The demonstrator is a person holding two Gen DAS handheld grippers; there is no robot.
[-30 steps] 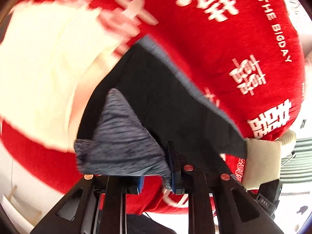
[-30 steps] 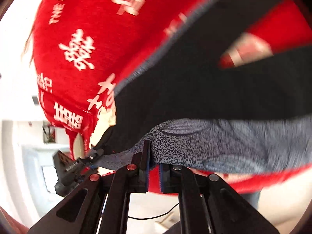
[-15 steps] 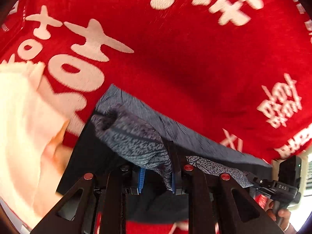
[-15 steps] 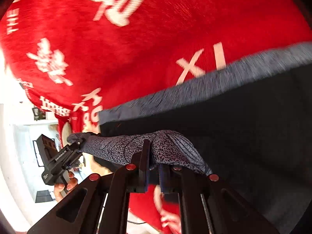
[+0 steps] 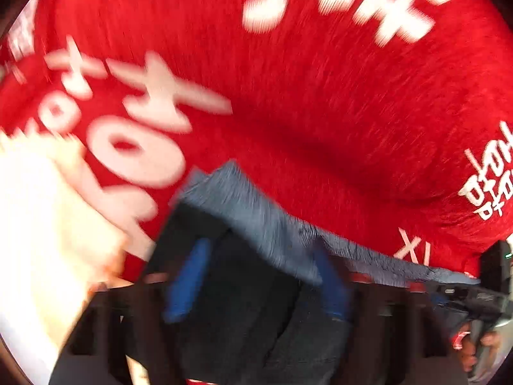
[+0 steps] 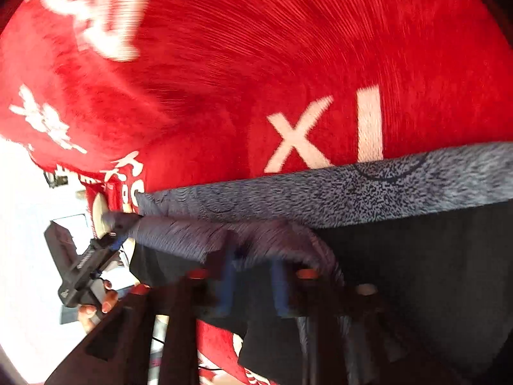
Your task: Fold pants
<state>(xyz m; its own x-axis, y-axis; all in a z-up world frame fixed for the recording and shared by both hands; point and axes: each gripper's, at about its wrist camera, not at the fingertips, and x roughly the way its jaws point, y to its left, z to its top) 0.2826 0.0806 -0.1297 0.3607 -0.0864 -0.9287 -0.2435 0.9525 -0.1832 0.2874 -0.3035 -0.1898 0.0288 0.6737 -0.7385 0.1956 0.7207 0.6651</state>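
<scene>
now both sets of fingers had just been opening and stood spread, the pants lying slack between the left gripper pads and the right gripper pads on the red cloth.

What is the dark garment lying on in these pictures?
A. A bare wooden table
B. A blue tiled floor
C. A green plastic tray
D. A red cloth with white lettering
D. The pants, black with a speckled grey band, lie spread over the red cloth, which carries white characters and the letters XI just above the band.
</scene>
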